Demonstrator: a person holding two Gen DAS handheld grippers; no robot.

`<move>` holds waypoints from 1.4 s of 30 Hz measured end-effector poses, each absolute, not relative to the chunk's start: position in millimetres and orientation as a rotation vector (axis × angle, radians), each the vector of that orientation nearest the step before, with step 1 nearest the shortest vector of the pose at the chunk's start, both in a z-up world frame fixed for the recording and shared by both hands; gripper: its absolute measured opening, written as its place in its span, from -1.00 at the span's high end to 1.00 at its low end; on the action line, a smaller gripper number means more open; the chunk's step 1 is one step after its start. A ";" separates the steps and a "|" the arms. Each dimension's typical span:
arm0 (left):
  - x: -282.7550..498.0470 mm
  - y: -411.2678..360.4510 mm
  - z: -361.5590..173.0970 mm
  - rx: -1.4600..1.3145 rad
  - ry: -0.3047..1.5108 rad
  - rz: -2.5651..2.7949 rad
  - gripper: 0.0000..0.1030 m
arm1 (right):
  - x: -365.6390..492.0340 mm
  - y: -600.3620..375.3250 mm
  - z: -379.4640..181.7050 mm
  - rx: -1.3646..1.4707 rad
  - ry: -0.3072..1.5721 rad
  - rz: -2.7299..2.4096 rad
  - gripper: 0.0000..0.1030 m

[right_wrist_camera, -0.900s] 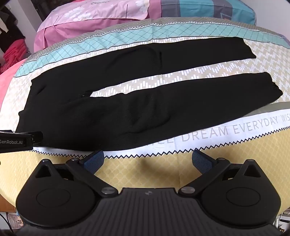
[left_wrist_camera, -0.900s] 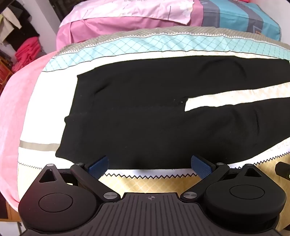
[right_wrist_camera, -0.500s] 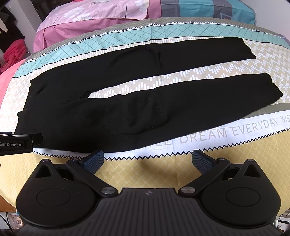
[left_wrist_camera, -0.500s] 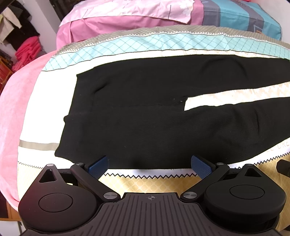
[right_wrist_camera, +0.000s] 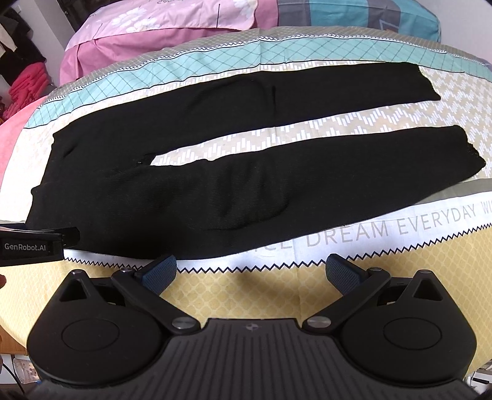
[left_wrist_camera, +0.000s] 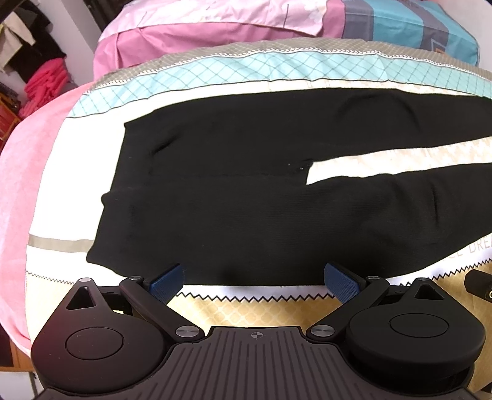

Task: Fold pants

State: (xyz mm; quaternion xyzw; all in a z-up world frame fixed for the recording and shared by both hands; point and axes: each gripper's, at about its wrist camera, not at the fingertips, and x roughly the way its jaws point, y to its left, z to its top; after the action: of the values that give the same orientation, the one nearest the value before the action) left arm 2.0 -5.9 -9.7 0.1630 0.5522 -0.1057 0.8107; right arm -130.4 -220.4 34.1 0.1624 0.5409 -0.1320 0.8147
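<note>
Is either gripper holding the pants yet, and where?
No. The left gripper and right gripper are both open, just short of the near edge of the pants.

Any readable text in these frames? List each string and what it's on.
"GenRobot.AI": white lettering on the black left claw body, seen from the right wrist.
"DREAM EVERYDAY": grey print on the white band of the patterned bedspread; further letters either side are cut off.
Small script on the pink floral pillow: unreadable.
</note>
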 end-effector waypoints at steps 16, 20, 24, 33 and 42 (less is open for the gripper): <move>7.3 -28.3 -21.5 0.382 1.122 -0.209 -1.00 | -125.0 -239.8 22.1 0.380 1.184 -0.287 -1.00; 10.1 -33.0 -26.0 0.399 1.135 -0.196 -1.00 | -122.9 -247.5 18.0 0.391 1.182 -0.282 -0.99; 12.9 -37.5 -29.9 0.411 1.158 -0.184 -1.00 | -120.8 -256.3 13.9 0.409 1.206 -0.276 -0.99; 29.3 -39.2 -49.4 0.322 1.106 -0.219 -1.00 | -145.2 -311.2 9.3 0.513 1.119 -0.241 -0.99; 60.8 7.7 -102.0 0.234 1.148 -0.099 -1.00 | -224.0 -470.2 -8.5 0.751 0.802 -0.644 -0.31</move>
State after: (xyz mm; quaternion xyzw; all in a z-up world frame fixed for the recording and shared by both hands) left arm 60.8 7.7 -102.0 0.1103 0.5415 -0.0465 0.8322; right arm -224.0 -470.2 -8.5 0.3506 0.3744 -0.3008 0.8040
